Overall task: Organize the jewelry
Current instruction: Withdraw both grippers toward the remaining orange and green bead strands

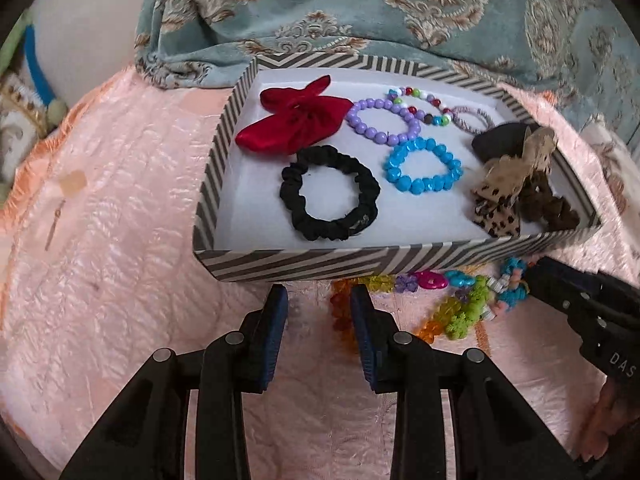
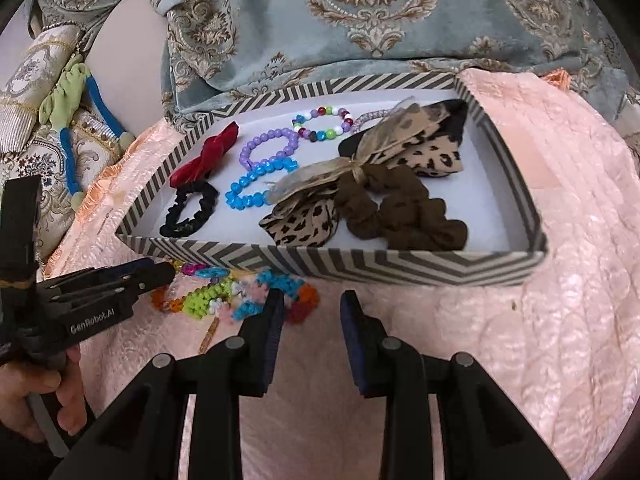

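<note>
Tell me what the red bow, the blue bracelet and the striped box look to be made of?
Red bow: looks like satin fabric, going by its soft folds and sheen.
Blue bracelet: glossy faceted beads, probably plastic, possibly glass; each catches bright highlights.
Striped box: apparently printed cardboard, with thin stiff walls, a matte grey-and-cream pattern and a plain white inside.

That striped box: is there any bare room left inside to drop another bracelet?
Yes: the striped box has bare floor left of the black scrunchie and red bow. Its right end is crowded by the leopard bow and brown scrunchie.
</note>
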`<state>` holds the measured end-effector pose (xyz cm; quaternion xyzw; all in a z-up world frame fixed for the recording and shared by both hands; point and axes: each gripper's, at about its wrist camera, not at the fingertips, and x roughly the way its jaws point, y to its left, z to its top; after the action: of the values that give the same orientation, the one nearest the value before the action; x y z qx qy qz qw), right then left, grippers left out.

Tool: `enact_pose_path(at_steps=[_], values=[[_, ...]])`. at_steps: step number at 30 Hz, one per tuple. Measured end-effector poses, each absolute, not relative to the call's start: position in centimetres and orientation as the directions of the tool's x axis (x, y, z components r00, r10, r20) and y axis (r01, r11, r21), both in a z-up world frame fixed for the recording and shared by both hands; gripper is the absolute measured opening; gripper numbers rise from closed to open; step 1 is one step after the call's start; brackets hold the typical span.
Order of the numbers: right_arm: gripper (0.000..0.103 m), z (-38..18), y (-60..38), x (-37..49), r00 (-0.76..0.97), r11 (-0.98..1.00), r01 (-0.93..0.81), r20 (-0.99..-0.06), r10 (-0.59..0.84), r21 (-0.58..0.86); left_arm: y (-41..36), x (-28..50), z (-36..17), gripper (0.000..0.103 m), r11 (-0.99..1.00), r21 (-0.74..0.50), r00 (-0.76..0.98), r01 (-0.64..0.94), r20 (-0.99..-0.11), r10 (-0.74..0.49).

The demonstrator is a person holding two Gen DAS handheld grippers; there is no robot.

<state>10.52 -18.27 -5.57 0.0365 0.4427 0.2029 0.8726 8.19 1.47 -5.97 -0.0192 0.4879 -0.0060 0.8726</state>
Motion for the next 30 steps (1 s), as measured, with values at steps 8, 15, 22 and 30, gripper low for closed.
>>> enact_pose_path(at_steps=[8, 15, 22, 30], values=[[0.029, -6.0, -15.7, 10.3, 0.537, 0.908, -0.417, -0.796, 0.281, 0.04, 1.0, 7.7, -5.9, 0.0, 0.999, -0.032, 0.522, 0.023, -0.852, -0.039], [0.012, -4.9, -17.4, 8.7, 0.527, 0.913, -0.397, -0.79, 0.314, 0.098, 1.7, 6.2, -4.8, 0.0, 0.992, -0.12, 0.523, 0.046, -0.843, -0.126], [0.012, -2.7, -20.5, 7.0, 0.544, 0.911, -0.346, -0.744, 0.388, 0.223, 0.2, 4.5, -3.9, 0.0, 0.987, -0.135, 0.549, 0.085, -0.821, -0.159], [0.012, -2.7, -20.0, 6.8, 0.538, 0.904, -0.352, -0.737, 0.409, 0.244, -0.3, 4.9, -3.5, 0.0, 0.989, -0.12, 0.562, 0.09, -0.814, -0.15]])
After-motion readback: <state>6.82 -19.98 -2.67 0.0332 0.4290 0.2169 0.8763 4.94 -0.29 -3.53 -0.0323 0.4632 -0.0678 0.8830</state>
